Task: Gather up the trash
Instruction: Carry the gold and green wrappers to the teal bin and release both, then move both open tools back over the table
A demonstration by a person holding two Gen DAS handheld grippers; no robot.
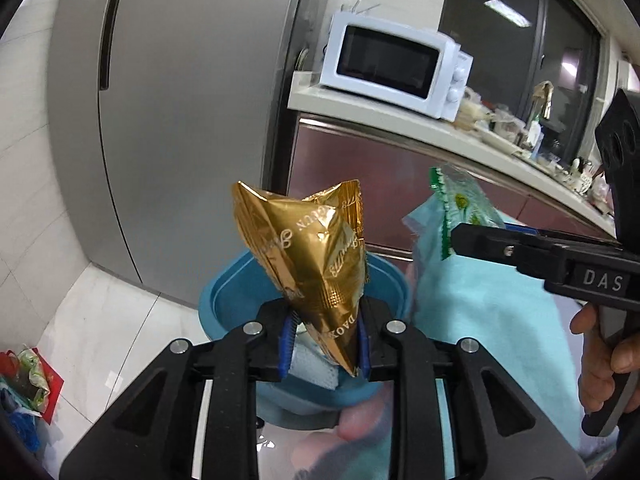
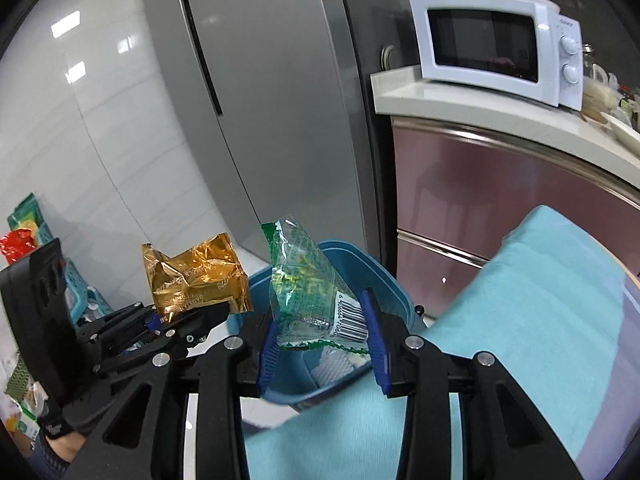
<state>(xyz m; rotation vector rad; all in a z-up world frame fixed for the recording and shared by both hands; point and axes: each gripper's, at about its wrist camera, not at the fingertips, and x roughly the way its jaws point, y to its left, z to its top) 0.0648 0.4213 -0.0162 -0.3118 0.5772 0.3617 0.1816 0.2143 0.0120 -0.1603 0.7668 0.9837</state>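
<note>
Beyond both claws you face a tall grey refrigerator (image 1: 168, 120), and to its right a pale counter (image 1: 400, 114) over maroon cabinet fronts carries a white microwave (image 1: 394, 66) and a blurred clutter of small things further along. Under and to the right of your claws lies a turquoise cloth (image 1: 500, 312) over a surface you cannot make out. Directly below and ahead of both claws stands a blue trash bin (image 1: 236, 296) with something white lying inside it. On the white tiled floor, low to the left of your left claw, sits a small heap of red and green wrappers (image 1: 28, 376). Your left claw (image 1: 324, 344) is pinching the narrow lower end of a gold foil snack wrapper (image 1: 308, 248), which stands up from the blue pads above the bin. Your right claw (image 2: 320, 344) is pinching a clear and green plastic wrapper (image 2: 308, 288) with a barcode; it rises between the pads, over the bin's near rim, just right of the gold one.
</note>
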